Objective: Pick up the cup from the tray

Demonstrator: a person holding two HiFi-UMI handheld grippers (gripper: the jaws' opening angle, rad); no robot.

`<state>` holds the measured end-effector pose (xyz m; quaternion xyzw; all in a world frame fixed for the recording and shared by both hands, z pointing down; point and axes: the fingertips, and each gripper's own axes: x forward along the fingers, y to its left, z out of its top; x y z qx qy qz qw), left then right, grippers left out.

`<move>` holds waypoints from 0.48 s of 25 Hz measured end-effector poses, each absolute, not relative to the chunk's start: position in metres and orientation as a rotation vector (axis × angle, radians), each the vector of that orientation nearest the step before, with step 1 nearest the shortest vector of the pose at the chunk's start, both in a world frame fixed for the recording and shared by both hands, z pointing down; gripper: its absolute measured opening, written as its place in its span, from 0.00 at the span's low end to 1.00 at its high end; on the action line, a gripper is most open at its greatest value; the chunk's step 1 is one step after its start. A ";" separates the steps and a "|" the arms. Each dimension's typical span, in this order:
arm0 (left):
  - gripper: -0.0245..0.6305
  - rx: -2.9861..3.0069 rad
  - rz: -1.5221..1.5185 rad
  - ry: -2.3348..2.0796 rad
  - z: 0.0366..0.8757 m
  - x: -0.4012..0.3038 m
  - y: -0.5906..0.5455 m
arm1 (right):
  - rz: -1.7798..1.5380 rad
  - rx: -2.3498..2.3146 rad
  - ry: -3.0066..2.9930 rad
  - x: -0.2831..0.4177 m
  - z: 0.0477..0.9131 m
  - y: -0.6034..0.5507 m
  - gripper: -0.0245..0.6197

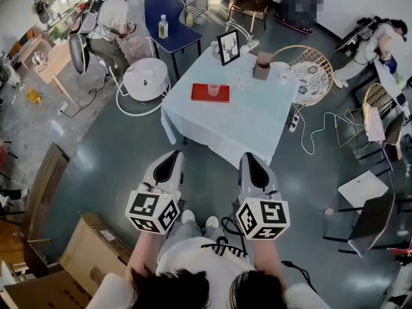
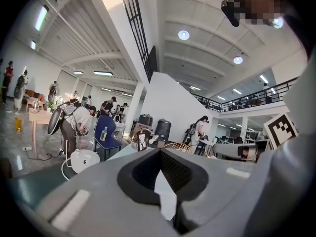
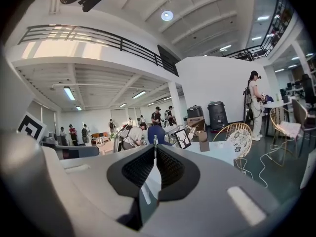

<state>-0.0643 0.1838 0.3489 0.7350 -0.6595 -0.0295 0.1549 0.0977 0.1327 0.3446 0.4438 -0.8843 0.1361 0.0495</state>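
A clear cup [image 1: 213, 89] stands on a red tray [image 1: 201, 96] on the table with the pale blue cloth [image 1: 257, 124], in the upper middle of the head view. Both grippers are held low and close to the person's body, well short of the table. My left gripper [image 1: 175, 153] points toward the table's near edge, its jaws shut with nothing between them. Beside it, my right gripper [image 1: 250, 156] is also shut and empty. The left gripper view shows its closed tips [image 2: 159, 149]; the right gripper view shows its closed tips [image 3: 155, 145]. Neither gripper view shows the tray or the cup.
On the table stand a framed picture [image 1: 228, 47] and a brown box [image 1: 262, 65]. A wicker chair [image 1: 313, 76] is at the table's right, a white round stool [image 1: 146, 79] and a blue chair [image 1: 168, 18] at its left. Cardboard boxes [image 1: 90, 250] lie at lower left; cables [image 1: 322, 131] trail right.
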 end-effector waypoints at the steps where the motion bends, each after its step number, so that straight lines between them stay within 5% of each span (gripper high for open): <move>1: 0.04 2.103 -0.085 -1.888 0.349 -0.063 0.183 | 0.401 1.323 -2.715 0.097 0.343 0.132 0.13; 5: 0.17 2.133 -0.074 -1.844 0.350 -0.052 0.177 | 0.343 1.234 -2.795 0.095 0.336 0.129 0.38; 12: 0.20 2.115 -0.037 -1.873 0.348 -0.041 0.162 | 0.276 1.165 -2.818 0.101 0.335 0.114 0.50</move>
